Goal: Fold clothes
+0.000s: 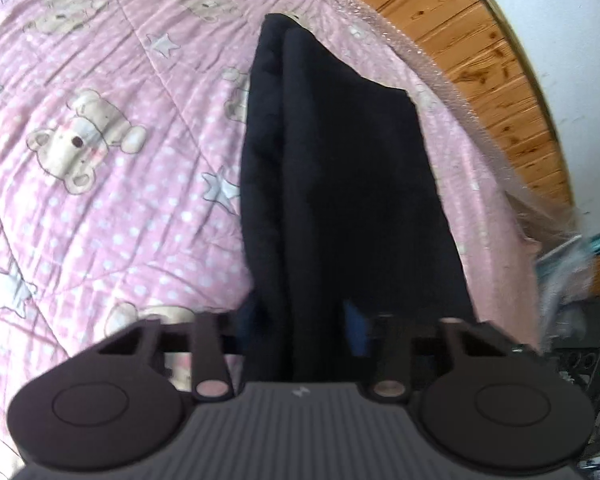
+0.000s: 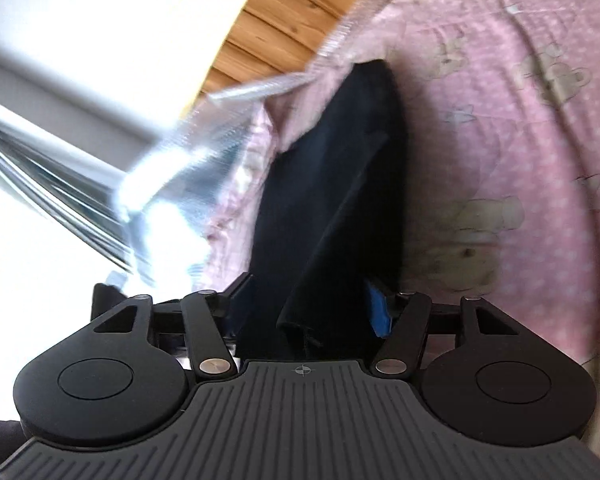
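Left wrist: one black garment [image 1: 340, 184], folded lengthwise in layers, stretches over the pink bear quilt [image 1: 100, 160] on the bed. Its near end sits clamped between the left hand-held gripper [image 1: 304, 332] fingers.

Right wrist: same garment [image 2: 332, 200], blurred, right hand-held gripper [image 2: 308, 312] closed on its near end beside the quilt [image 2: 500, 140].

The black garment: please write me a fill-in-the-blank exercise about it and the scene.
1. The garment held by both grippers is ____ in colour.
2. The quilt under it is ____ with bears and stars.
3. The left gripper and the right gripper are each ____ on the garment.

Missing words: black; pink; shut
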A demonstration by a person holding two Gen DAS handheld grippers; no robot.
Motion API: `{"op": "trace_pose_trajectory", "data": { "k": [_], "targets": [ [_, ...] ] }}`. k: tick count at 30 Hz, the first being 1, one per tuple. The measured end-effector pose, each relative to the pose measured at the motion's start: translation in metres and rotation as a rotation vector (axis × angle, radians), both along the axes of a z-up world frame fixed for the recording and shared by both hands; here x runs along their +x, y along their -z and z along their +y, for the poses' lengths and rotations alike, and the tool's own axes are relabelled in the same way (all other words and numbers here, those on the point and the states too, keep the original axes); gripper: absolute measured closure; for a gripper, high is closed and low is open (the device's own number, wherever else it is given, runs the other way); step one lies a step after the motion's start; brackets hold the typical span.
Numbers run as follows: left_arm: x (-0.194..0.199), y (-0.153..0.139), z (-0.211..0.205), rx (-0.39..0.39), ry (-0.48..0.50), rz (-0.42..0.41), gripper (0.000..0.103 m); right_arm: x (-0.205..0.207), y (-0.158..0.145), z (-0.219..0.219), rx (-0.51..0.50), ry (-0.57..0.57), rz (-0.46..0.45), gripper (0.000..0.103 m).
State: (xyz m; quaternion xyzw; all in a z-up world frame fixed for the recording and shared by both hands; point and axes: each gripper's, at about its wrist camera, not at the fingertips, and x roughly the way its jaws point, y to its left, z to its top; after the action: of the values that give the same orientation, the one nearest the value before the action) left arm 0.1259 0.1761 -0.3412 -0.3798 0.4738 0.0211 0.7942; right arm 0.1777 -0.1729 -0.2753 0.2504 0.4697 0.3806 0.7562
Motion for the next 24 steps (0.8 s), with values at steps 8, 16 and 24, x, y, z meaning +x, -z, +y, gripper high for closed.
{"op": "trace_pose_trajectory", "data": {
  "k": [8,16,24],
  "targets": [
    [-0.016,-0.009,0.004,-0.232,-0.155,-0.040,0.091,0.006,-0.009,0.015,-0.137,-0.139,-0.031,0.091],
    [-0.005,-0.005,-0.123,-0.330,0.061,0.020,0.089,0.071,-0.075,-0.042,-0.491,-0.206,-0.258,0.090],
    [-0.015,-0.028,-0.064,-0.230,0.146,-0.062,0.066,-0.001,-0.081,-0.119,-0.293,0.291,-0.088,0.039]
  ]
}}
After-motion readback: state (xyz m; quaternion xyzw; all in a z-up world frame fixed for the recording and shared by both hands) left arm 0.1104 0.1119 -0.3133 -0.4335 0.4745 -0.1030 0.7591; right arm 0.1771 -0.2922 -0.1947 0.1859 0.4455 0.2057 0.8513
